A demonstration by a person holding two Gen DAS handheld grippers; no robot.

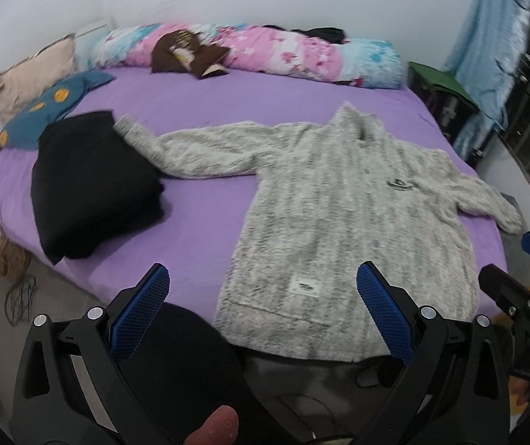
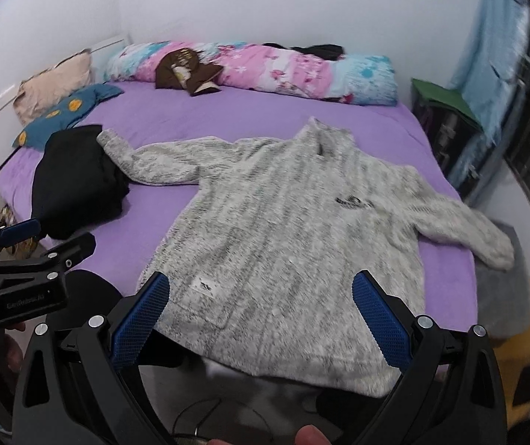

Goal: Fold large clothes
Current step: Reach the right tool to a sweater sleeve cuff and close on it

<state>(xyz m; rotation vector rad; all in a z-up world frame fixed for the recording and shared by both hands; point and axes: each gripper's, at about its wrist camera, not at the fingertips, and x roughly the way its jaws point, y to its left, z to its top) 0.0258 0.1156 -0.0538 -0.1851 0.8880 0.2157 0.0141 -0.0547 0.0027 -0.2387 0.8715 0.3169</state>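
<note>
Fingers (image 1: 383, 311) spread above purple bed (image 1: 198, 118).

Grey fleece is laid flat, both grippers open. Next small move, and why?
Probably take the left gripper out to the sleeve cuff lying on the black folded garment and fold that sleeve across the grey fleece. Both sleeves are spread wide, the body lies flat, and the right gripper holds nothing.

A home bedroom: a wide bed with a purple fitted sheet (image 1: 209, 111), a rolled pink-and-blue floral quilt (image 1: 283, 53) and a beige pillow (image 1: 35, 70) against white walls, a light-blue curtain (image 1: 494, 48) alongside
</note>
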